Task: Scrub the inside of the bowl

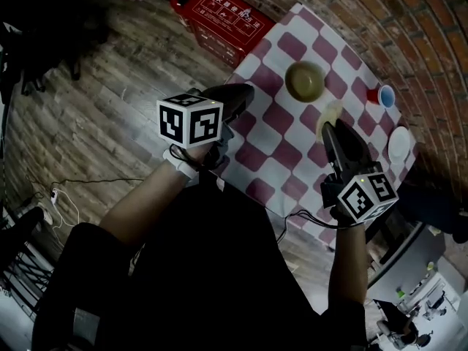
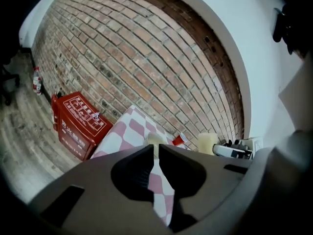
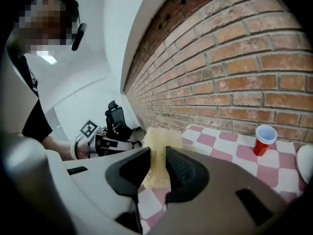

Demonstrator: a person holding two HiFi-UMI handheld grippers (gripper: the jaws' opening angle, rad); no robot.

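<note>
The right gripper (image 3: pixel 157 153)'s jaws are clamped on a pale yellow fibrous scrubbing pad (image 3: pixel 159 137), which sticks out past their tips; the left gripper (image 2: pixel 156 148)'s jaws are drawn together to a thin slit with nothing between them; in the head view the pad (image 1: pixel 330 112) sits just beside the near right rim of the olive-yellow round bowl (image 1: pixel 305 81), outside it; the bowl stands upright on the far part of the table (image 1: pixel 285 152) with its red-and-white checked cloth; the left gripper (image 1: pixel 245 91) hangs over the table's left edge, apart from the bowl; right of the bowl stand a red plastic cup (image 1: pixel 383 96) and a white round plate (image 1: pixel 400 145); a red box (image 1: pixel 219 13) lies on the wooden plank floor (image 1: pixel 95 123), far left.
</note>
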